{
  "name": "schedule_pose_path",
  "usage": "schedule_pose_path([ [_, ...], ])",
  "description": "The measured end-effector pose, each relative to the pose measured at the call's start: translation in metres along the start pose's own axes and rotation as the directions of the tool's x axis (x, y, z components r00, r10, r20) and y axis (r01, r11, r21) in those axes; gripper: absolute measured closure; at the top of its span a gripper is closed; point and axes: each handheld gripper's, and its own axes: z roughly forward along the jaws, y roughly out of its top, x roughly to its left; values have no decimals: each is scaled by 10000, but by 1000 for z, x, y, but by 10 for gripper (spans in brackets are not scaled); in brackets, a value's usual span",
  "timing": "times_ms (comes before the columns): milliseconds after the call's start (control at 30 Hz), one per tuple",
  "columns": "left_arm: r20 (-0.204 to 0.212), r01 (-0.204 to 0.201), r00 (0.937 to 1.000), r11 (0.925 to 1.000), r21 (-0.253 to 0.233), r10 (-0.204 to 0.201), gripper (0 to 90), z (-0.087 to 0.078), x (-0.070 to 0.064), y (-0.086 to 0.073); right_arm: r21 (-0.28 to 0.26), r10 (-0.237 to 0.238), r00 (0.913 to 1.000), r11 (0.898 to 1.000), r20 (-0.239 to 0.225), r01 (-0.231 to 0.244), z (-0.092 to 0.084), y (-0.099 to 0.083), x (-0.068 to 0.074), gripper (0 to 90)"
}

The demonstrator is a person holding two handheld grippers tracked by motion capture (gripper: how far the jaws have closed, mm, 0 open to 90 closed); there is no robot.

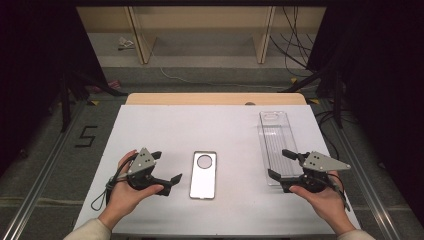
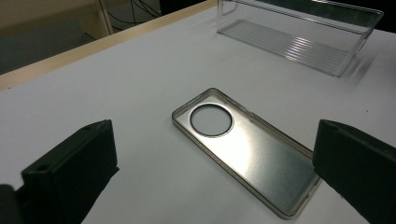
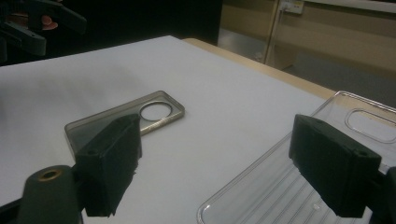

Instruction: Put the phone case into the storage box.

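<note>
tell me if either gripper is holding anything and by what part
Nothing is held. The left gripper and right gripper both stand open, their fingers empty; the phone case and clear tray lie untouched on the table.

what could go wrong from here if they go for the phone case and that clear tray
The phone case lies flat and thin on the white table, so the open left gripper may slide it rather than catch an edge. The clear tray is see-through and looks light; the open right gripper, already at its near end, could knock it sideways or misjudge its wall.
</note>
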Motion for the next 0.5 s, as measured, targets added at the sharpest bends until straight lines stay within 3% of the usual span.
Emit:
schedule_pose_path([
  [500,-139,-116,9998,9998,167,118,24,-1,0,-1,27,-27,10000,10000,18,27,0,1,1,179],
])
